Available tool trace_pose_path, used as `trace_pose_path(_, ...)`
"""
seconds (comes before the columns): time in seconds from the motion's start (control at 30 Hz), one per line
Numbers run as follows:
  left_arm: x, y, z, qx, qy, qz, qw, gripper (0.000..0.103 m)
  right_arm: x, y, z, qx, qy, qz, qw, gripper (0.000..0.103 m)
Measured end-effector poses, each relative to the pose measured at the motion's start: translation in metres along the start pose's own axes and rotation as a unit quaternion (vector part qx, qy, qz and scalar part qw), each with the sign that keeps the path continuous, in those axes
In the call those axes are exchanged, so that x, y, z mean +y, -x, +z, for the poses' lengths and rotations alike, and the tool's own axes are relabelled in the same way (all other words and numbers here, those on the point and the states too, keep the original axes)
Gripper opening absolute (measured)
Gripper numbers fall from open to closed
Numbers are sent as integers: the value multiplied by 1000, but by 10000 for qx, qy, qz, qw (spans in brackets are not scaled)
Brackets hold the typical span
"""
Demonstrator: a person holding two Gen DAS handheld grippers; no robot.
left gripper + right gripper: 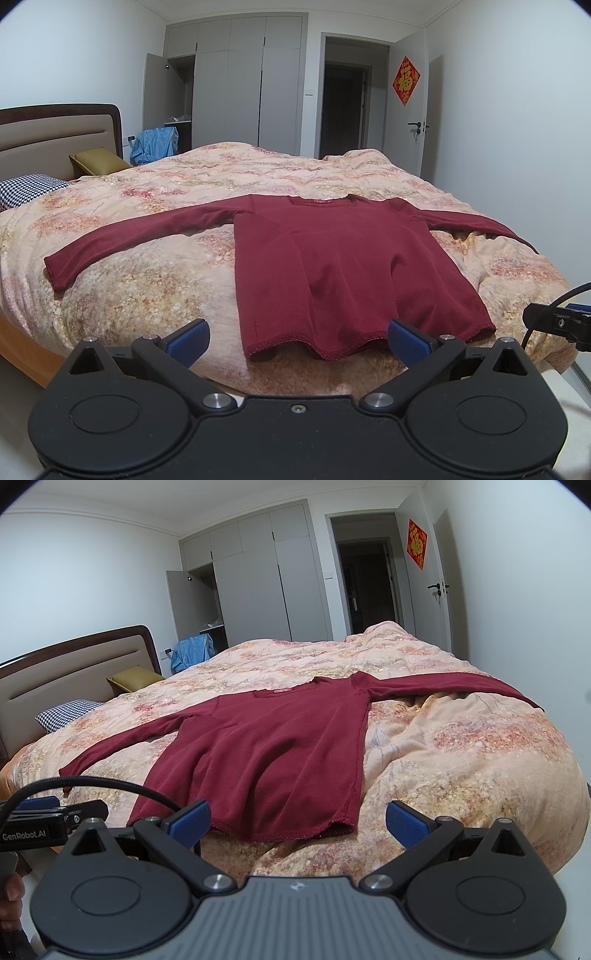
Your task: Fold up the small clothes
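Observation:
A dark red long-sleeved shirt point(340, 266) lies flat on the bed, both sleeves spread out sideways, hem toward me. It also shows in the right wrist view point(273, 753). My left gripper point(299, 341) is open and empty, held just in front of the hem. My right gripper point(297, 821) is open and empty, in front of the hem's right corner. The right gripper shows at the left wrist view's right edge point(561, 325). The left gripper shows at the right wrist view's left edge point(44, 819).
The bed has a floral peach quilt point(184, 192), a padded headboard point(55, 136) and pillows point(96, 160) at left. A grey wardrobe point(243, 85) with one open door and a dark doorway point(343, 110) stand behind. A blue garment point(159, 142) hangs beside the bed.

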State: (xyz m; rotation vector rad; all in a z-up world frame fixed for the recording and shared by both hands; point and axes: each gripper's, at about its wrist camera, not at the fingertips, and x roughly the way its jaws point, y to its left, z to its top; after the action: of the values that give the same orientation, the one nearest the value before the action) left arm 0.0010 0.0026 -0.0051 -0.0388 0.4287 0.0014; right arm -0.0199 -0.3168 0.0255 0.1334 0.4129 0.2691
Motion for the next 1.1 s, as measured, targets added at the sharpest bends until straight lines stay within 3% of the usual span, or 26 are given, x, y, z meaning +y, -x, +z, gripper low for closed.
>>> trace_pose_path(0.27,1,-4,5,111,46,-169,9998,102,-4,-6,-2,47,-19,-6,10000,103)
trace_pose_path(0.47,0,-35,28,376,-104,-441,9983,102,-22,-26,8,566,-114,339,9978,103)
trace_pose_path(0.67,-1,-81,71,373,-199,-349,9985,102,-48,-58,24,839,407,-422,9947,103)
trace_pose_path(0.8,-10,-122,103,355,-603,-69,9975,102,-67,-80,43,815,613,-965,9901,103)
trace_pose_path(0.9,-15,-161,125,493,-703,24,9963,102,-86,-101,60,799,537,-1205,9880,103)
trace_pose_path(1.1,-24,-242,159,738,-417,-194,9962,102,-134,-152,90,469,74,-1632,9854,103)
